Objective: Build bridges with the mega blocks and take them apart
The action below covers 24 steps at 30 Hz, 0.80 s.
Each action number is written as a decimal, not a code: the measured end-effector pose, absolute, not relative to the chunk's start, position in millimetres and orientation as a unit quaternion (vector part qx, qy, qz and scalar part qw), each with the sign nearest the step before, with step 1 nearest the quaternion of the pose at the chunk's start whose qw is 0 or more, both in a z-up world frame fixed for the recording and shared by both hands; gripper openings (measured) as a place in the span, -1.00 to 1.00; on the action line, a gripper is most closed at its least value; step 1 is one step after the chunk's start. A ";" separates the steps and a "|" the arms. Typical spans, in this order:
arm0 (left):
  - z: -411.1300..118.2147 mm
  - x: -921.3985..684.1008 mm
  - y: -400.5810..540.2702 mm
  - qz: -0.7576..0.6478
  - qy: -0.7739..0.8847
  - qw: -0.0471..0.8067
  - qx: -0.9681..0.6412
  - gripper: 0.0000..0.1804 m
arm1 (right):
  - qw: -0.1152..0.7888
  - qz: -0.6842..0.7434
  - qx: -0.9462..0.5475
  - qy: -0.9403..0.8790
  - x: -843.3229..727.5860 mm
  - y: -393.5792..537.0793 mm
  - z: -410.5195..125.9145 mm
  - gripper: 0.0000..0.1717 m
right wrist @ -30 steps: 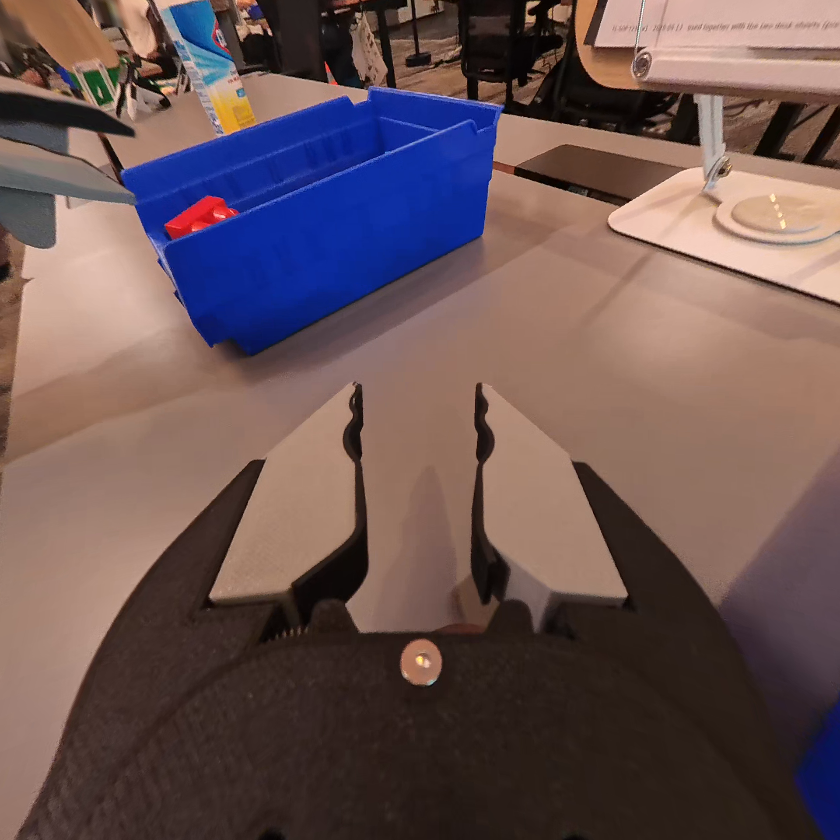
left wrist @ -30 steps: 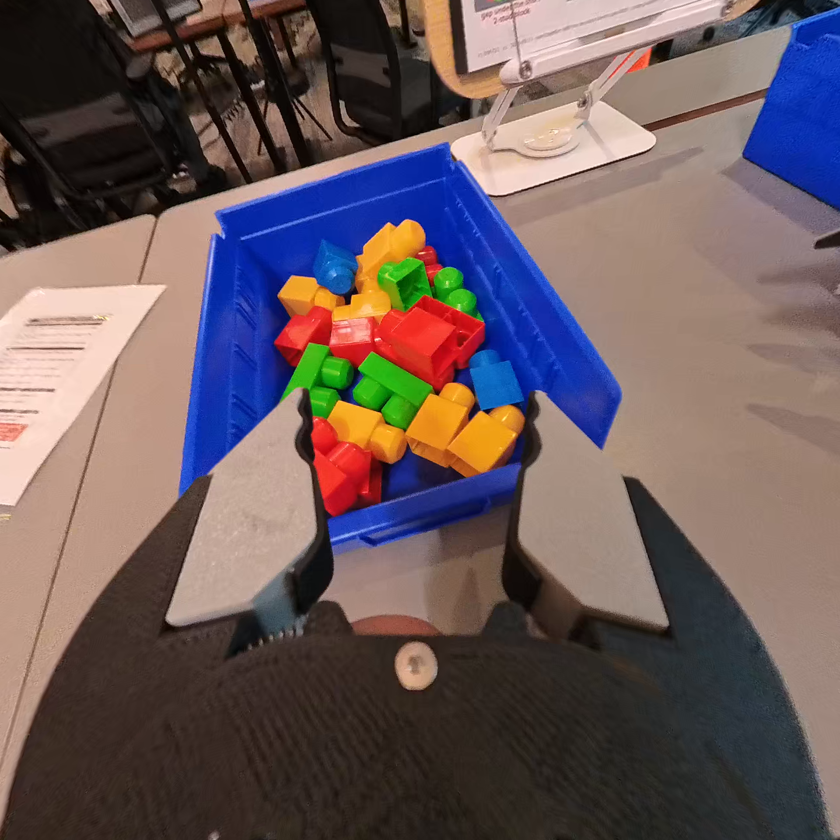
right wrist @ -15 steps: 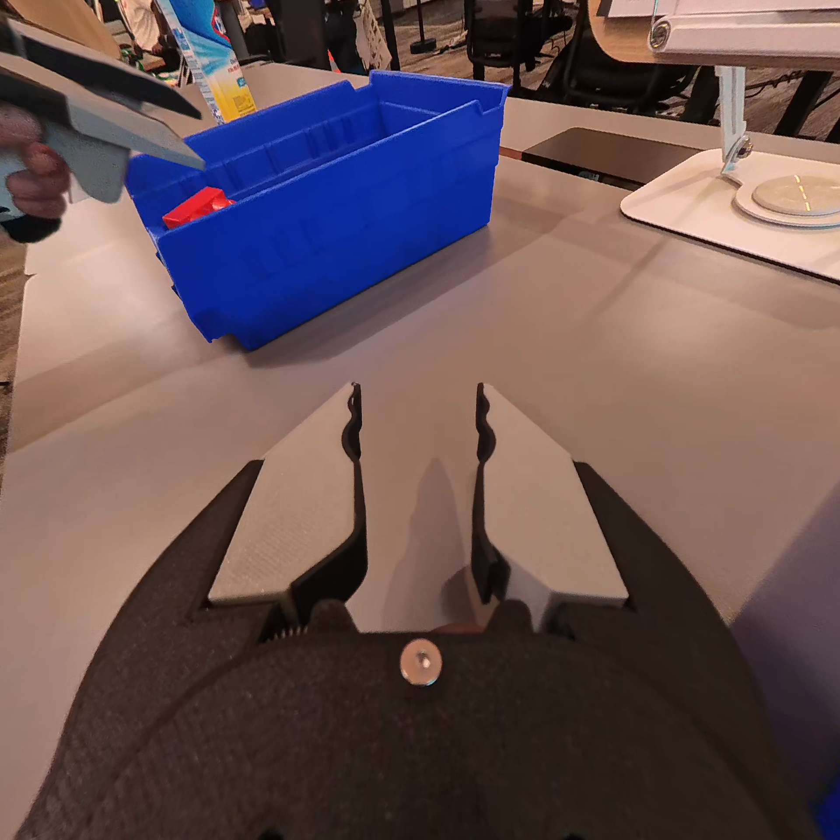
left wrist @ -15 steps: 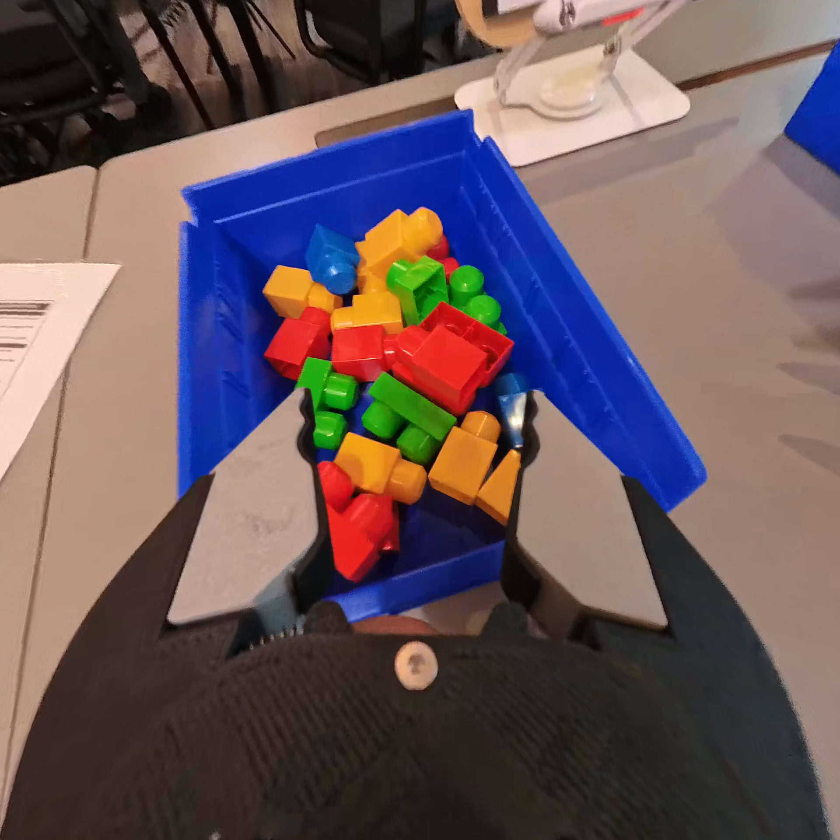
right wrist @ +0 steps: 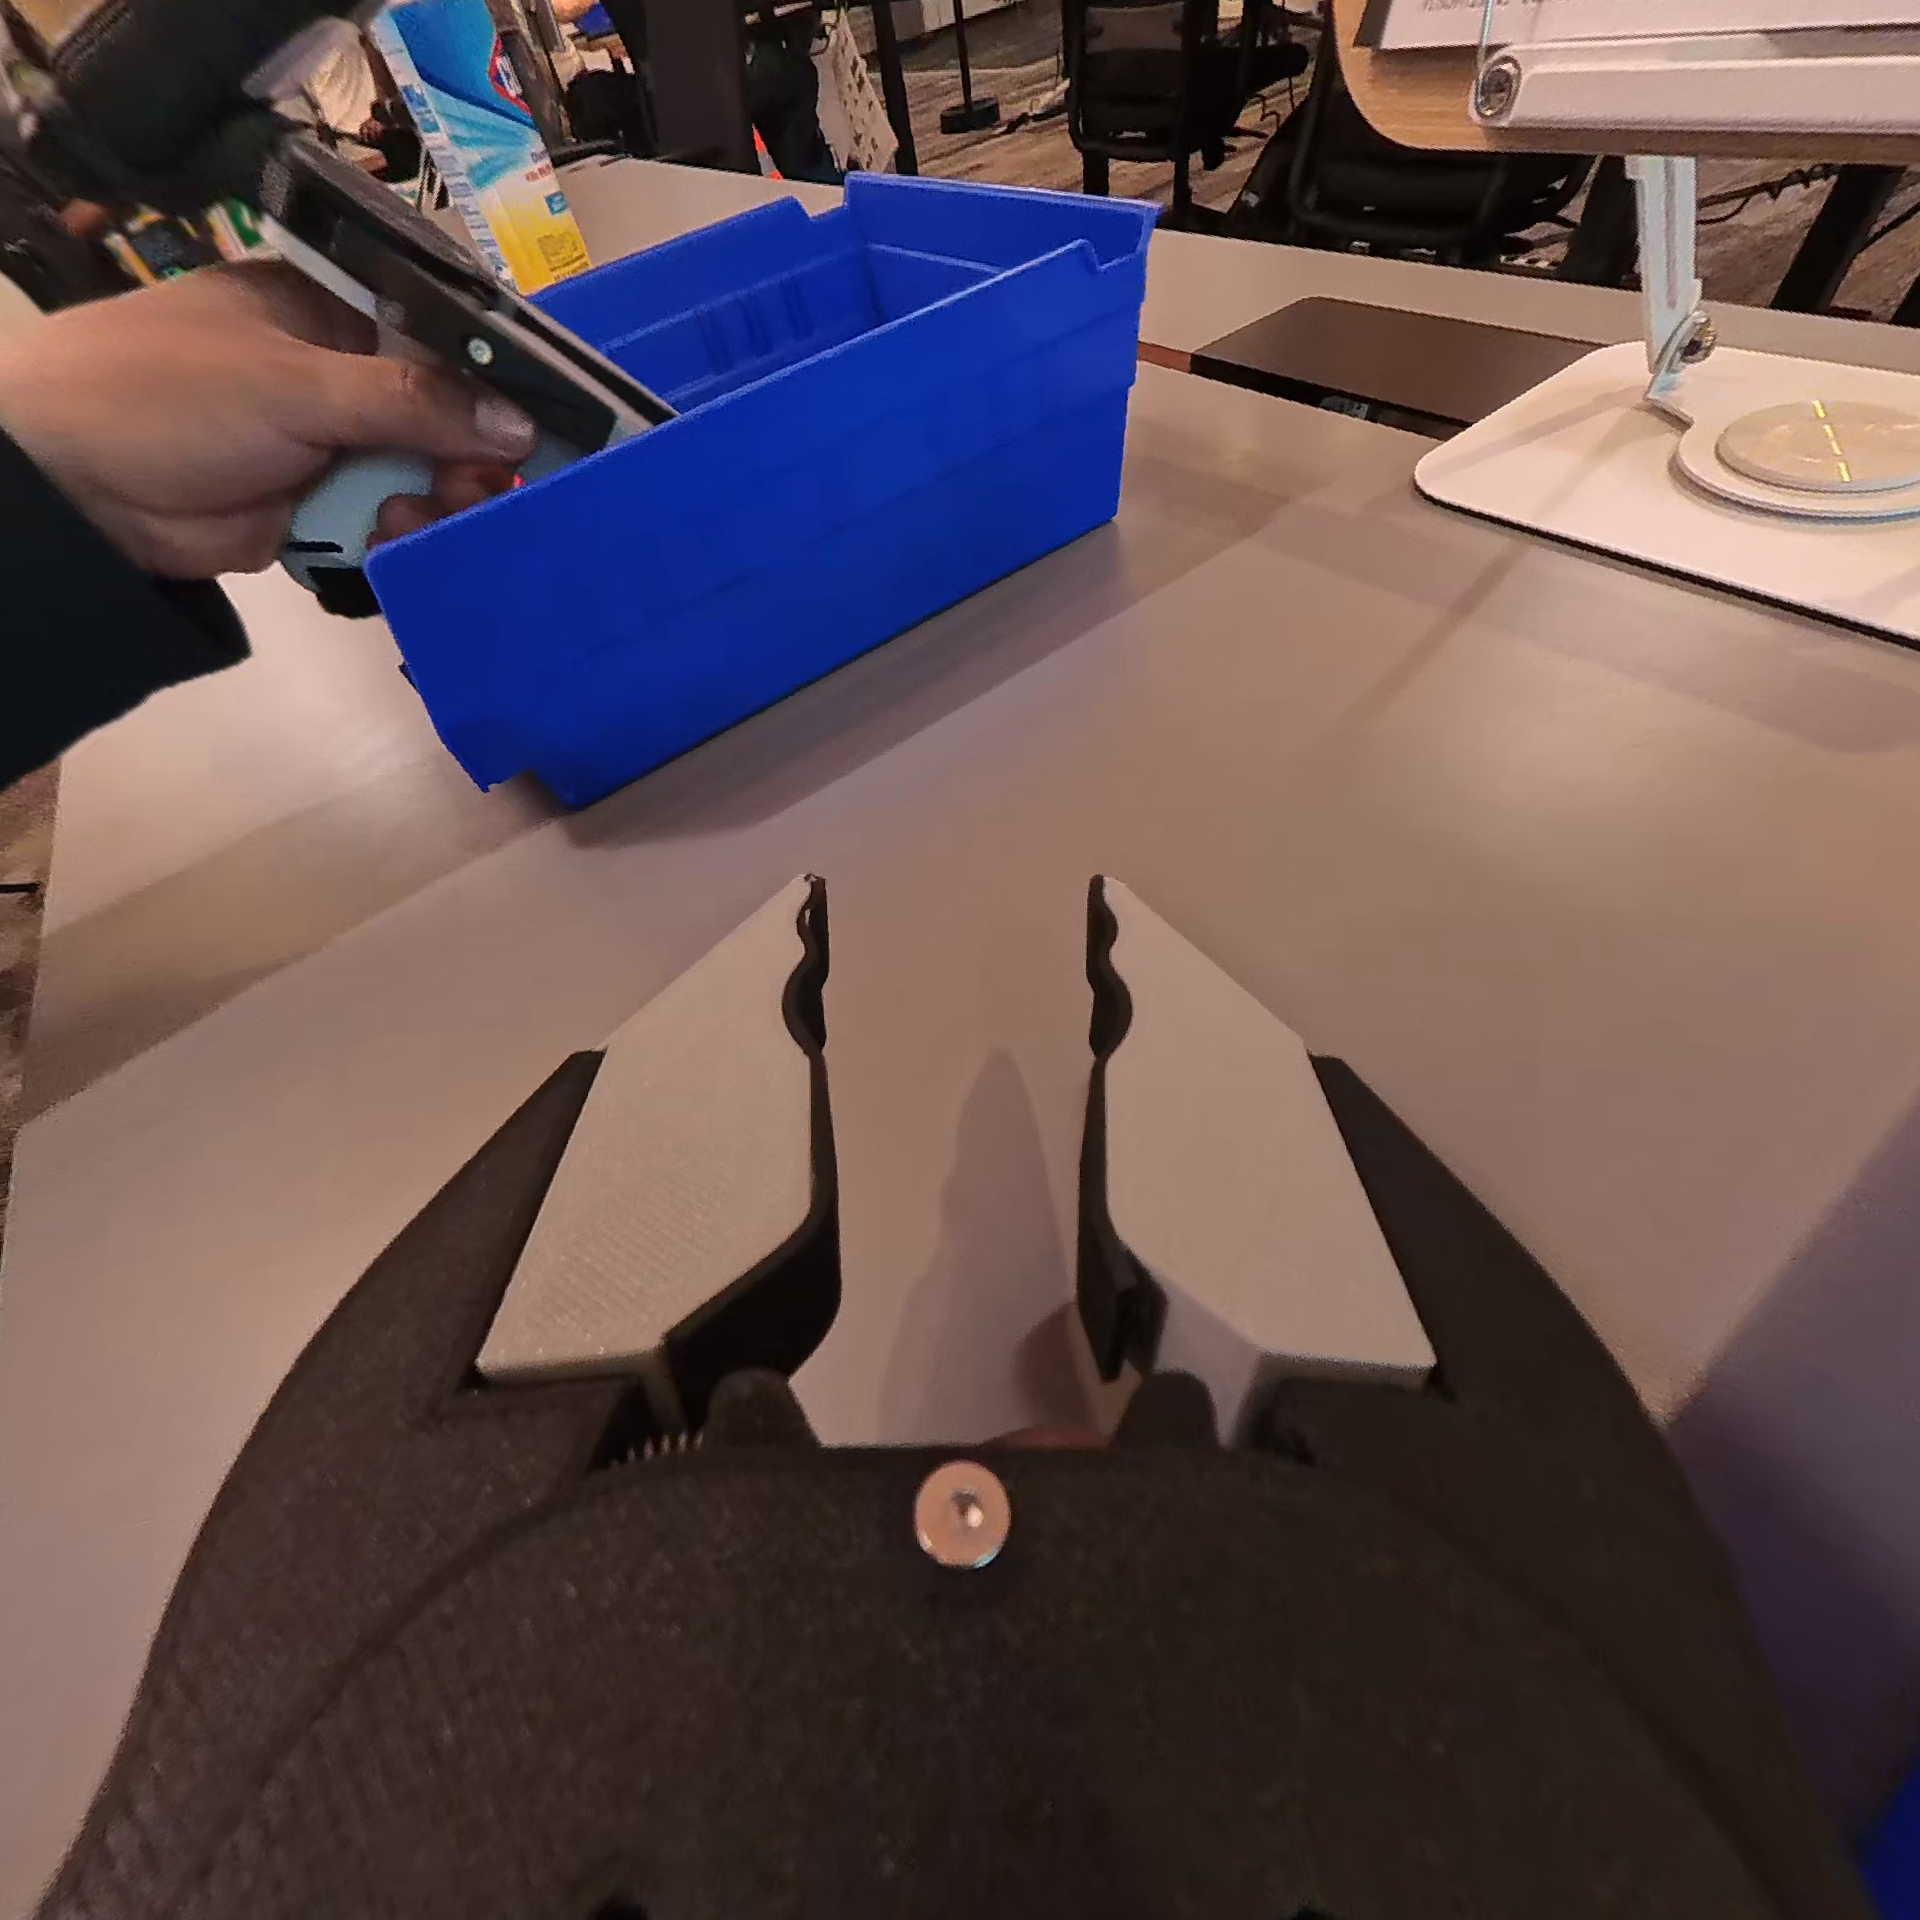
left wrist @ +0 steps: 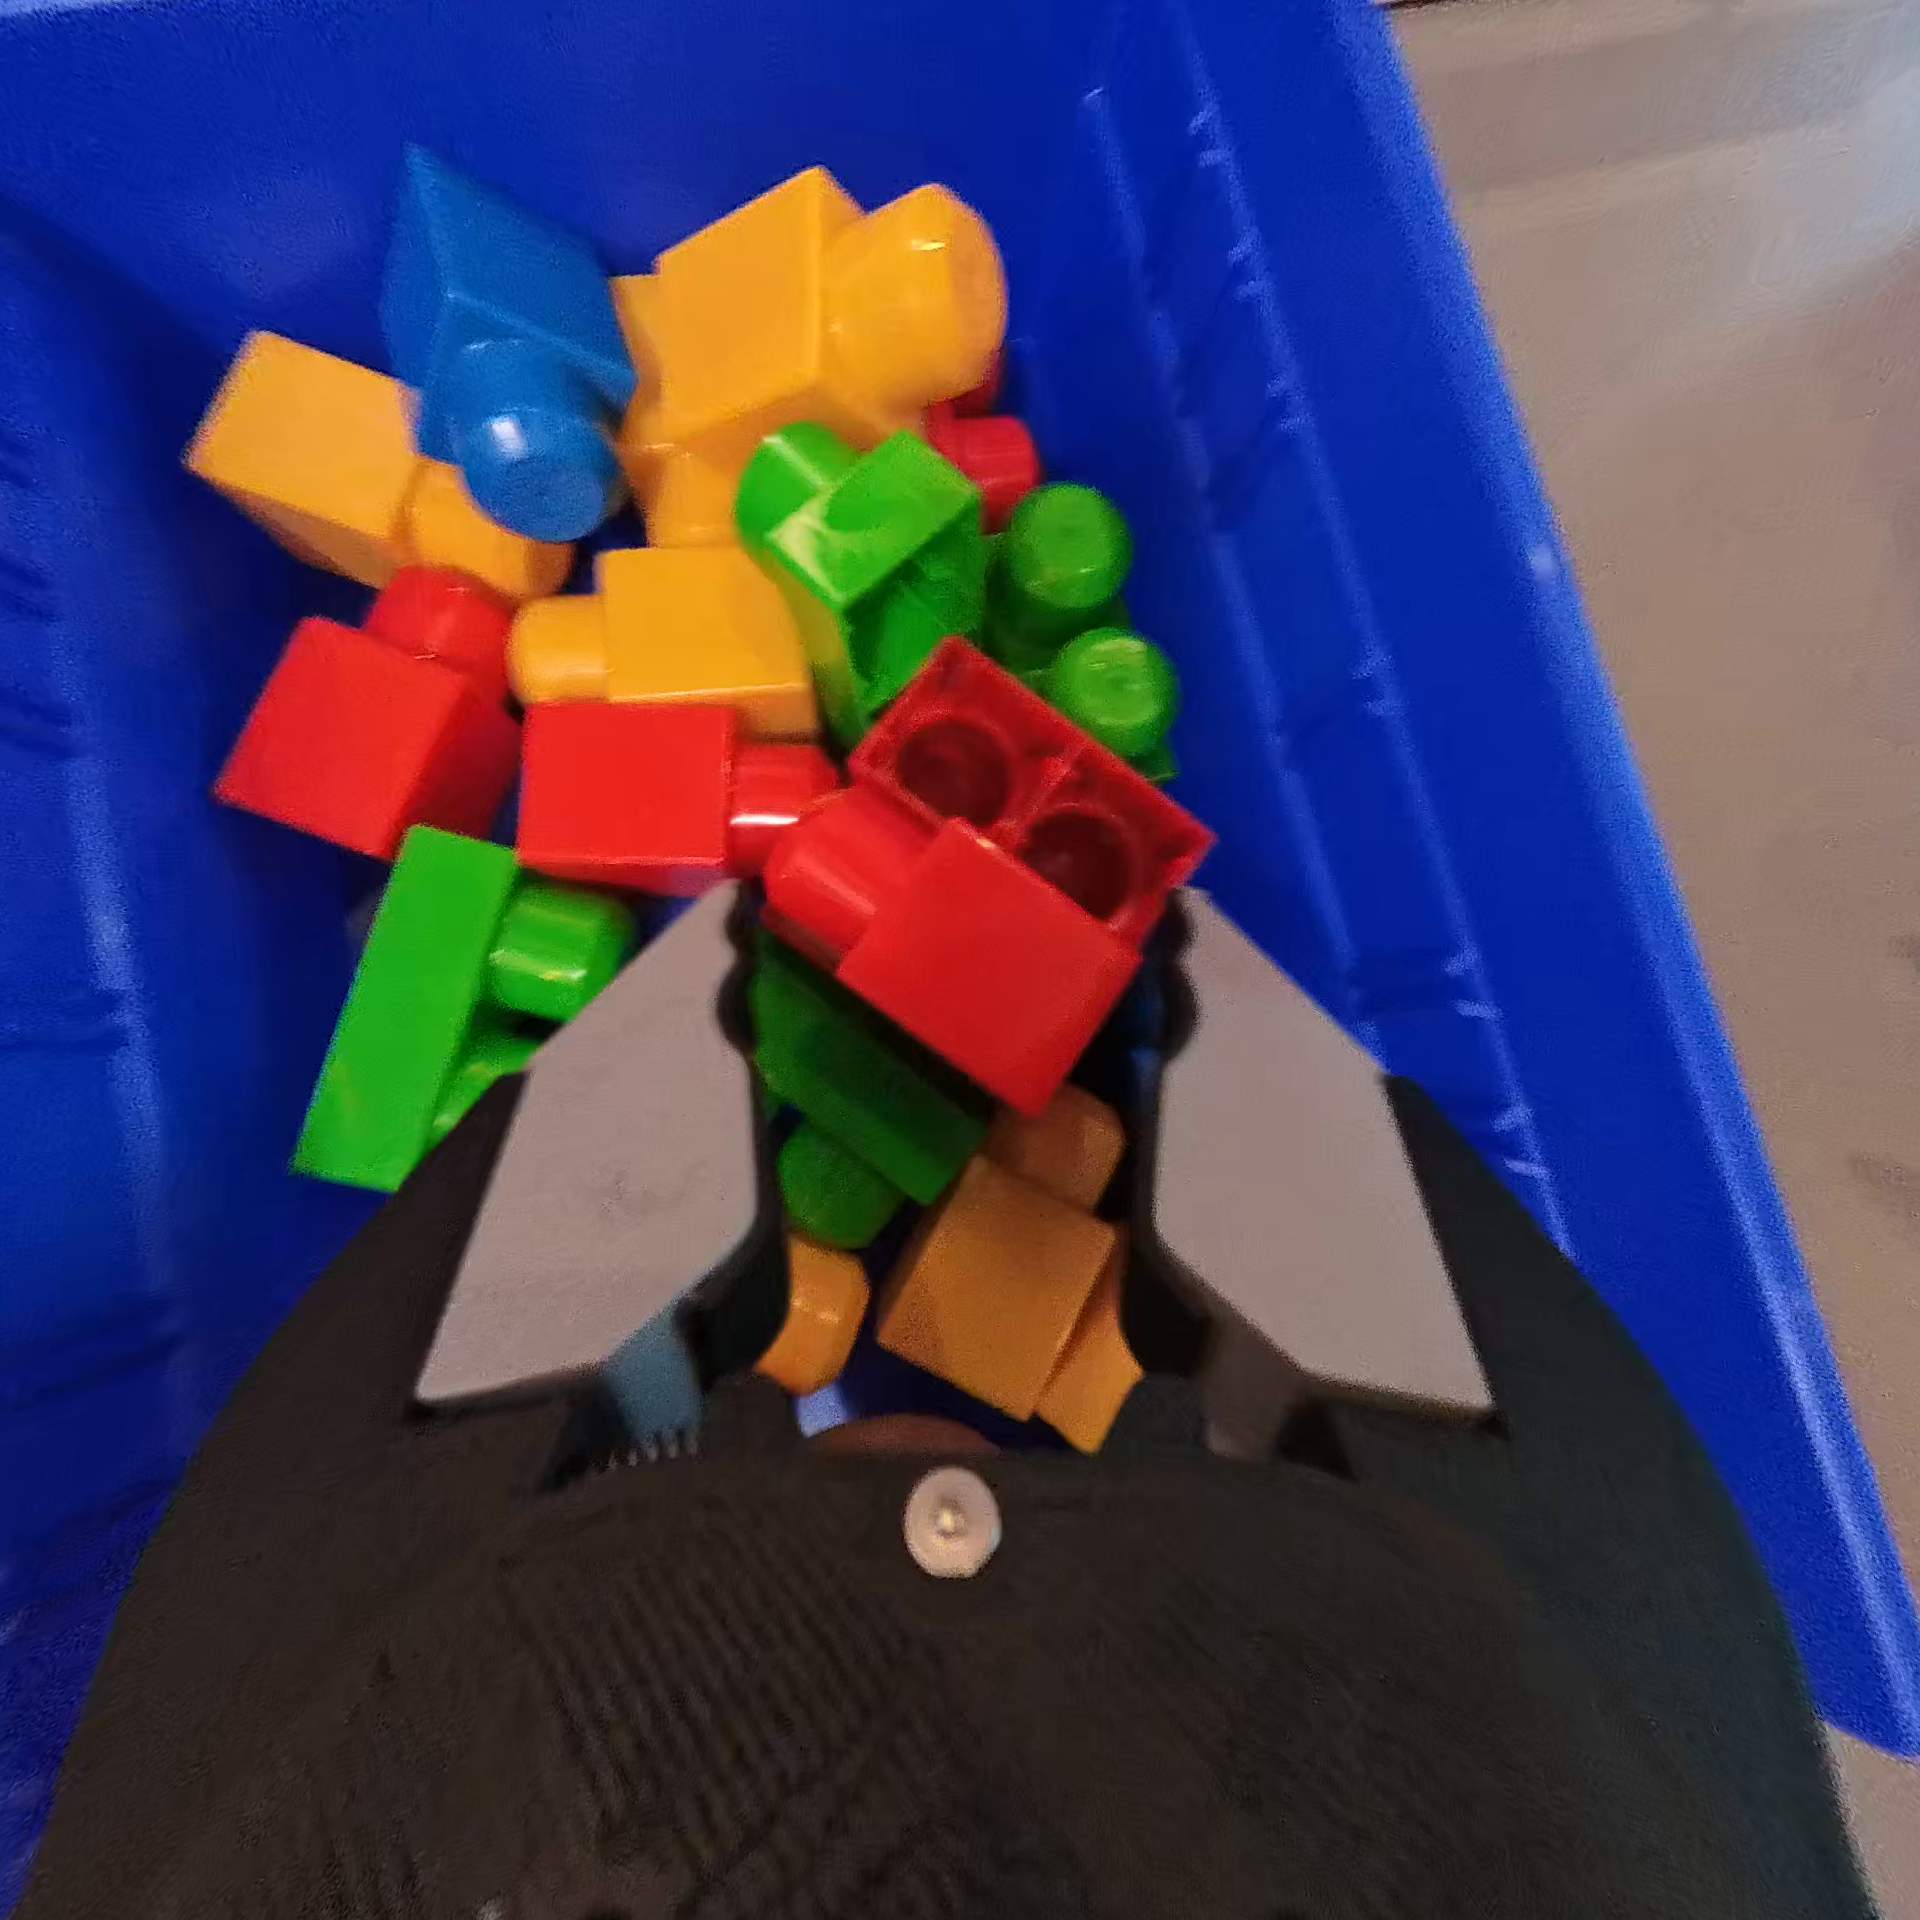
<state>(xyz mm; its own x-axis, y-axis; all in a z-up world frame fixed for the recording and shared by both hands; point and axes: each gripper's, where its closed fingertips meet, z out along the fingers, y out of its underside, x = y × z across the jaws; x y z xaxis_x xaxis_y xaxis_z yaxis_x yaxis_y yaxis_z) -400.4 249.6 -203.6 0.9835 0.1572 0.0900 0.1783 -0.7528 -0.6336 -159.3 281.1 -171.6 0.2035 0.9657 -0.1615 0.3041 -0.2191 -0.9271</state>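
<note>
My left gripper is down in the blue bin, jaws wide around a red block, not yet pinching it. My right gripper hovers half-open and bare over the table.

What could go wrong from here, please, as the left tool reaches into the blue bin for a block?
1. The left tool straddles a red block tilted on a loose heap; closing could nudge it aside or catch the green block beneath.
2. The right-hand finger is close to the blue bin wall and may snag it.
3. The view is blurred, so alignment is uncertain.
</note>
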 end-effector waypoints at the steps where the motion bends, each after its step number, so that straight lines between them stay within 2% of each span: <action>1: -202.3 -399.0 250.8 -0.031 -0.095 0.345 -0.933 -0.23 | 0.403 0.410 -0.662 -0.481 -159.4 280.4 -171.4 -0.46; 7: -181.6 -409.5 242.1 0.009 -0.074 0.395 -0.916 -0.24 | 0.404 0.410 -0.658 -0.485 -159.3 277.8 -169.1 -0.46; 12: -120.0 -397.6 234.9 0.027 -0.009 0.522 -0.853 -0.24 | 0.398 0.418 -0.659 -0.482 -159.3 276.9 -168.1 -0.46; 17: -63.5 -326.5 222.3 0.031 0.152 0.640 -0.752 -0.24 | 0.395 0.453 -0.640 -0.480 -158.7 269.9 -154.4 -0.46; 20: -60.6 -283.3 219.5 0.071 0.220 0.645 -0.728 -0.24 | 0.385 0.510 -0.613 -0.464 -155.2 263.2 -134.3 -0.47; 24: -83.6 -229.0 228.8 0.117 0.301 0.623 -0.712 -0.24 | 0.342 0.593 -0.574 -0.449 -150.3 248.6 -112.1 -0.43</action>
